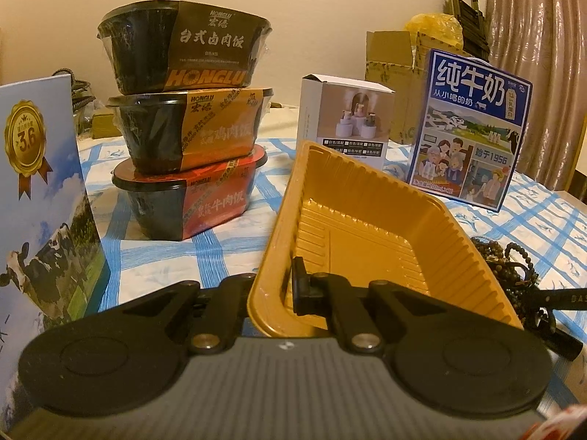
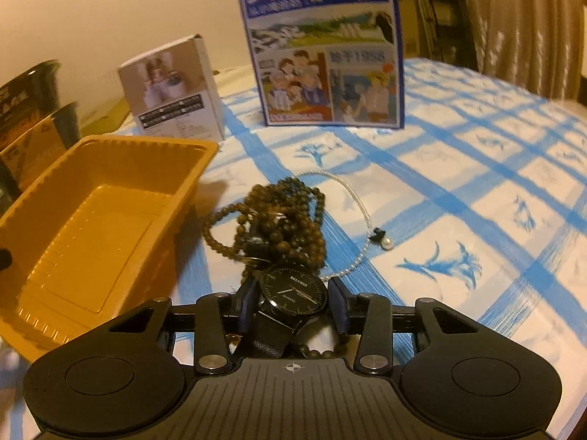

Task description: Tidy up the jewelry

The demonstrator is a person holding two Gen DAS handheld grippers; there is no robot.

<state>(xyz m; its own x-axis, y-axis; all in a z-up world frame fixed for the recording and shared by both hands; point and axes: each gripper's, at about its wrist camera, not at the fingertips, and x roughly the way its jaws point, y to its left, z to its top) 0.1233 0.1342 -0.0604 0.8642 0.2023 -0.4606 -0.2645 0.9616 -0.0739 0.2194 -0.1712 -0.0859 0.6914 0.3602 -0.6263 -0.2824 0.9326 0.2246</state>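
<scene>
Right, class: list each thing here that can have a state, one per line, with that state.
Yellow tray: empty, near wall clamped, tilted.
Left tongs: shut on tray wall.
Right tongs: open, straddling the watch.
Watch: on the cloth, ungripped.
Bead strands: heaped, tangled.
Pearl necklace: lying loose.
White box: flap raised.

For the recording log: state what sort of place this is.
Probably a home dining table: a blue-checked tablecloth, stacked Honglu instant rice bowls, a milk carton case, and a curtain behind.
</scene>
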